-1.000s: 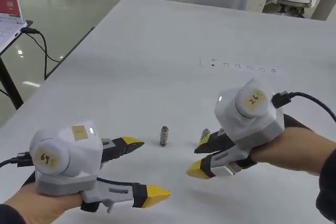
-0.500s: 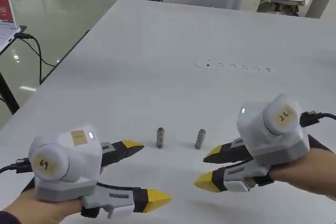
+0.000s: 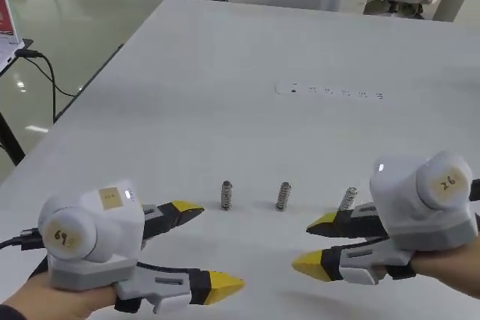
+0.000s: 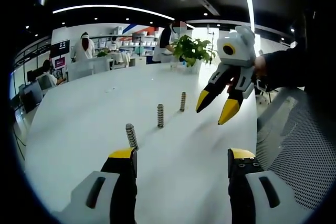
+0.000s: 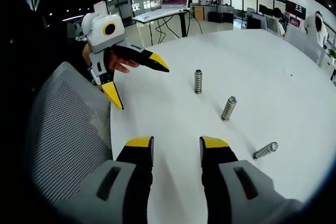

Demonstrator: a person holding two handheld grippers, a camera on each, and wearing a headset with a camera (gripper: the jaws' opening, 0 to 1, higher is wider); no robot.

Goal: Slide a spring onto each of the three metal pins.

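- The right tongs (image 3: 304,243), released and empty, are pictured drawn back to the right of where they were a second earlier. A third spring (image 3: 349,198) is thereby uncovered just beyond their upper tip.
- The left tongs (image 3: 219,245) are held spread and empty, with the first spring (image 3: 226,195) just ahead of their upper tip.
- A middle spring (image 3: 283,196) is seen on the white worktop (image 3: 247,58), between the two tongs.
- Counted: three upright springs in one row and two tongs. The pins are taken to be hidden inside the coils, so the task is judged all but done.
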